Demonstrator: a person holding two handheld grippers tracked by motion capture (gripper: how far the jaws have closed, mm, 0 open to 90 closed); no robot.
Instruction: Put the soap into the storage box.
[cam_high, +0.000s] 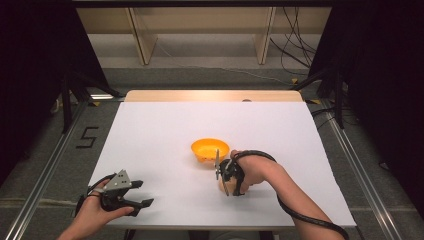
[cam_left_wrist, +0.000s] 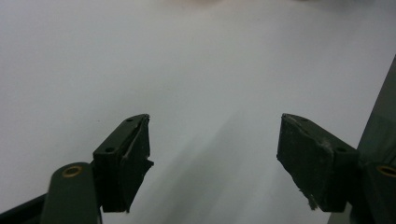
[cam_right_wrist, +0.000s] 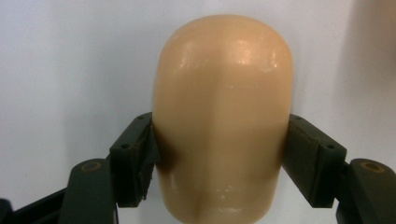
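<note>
i'm clamping my right gripper (cam_right_wrist: 219, 163) on a smooth tan rounded piece (cam_right_wrist: 223, 116), down on the white table (cam_high: 150, 135) just beside the orange bowl (cam_high: 210, 149). it's looking glossy, probably slippery and light, so i'm holding its widest middle. the right gripper view is showing the contact; the high view hides it. my left gripper (cam_left_wrist: 215, 158) is spread apart, holding nothing.

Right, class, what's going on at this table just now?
A person holds a gripper in each hand at a white table. The right gripper is clamped on a smooth tan rounded object, just in front of an orange bowl. The left gripper is open with nothing between its jaws, near the table's front left corner.
</note>
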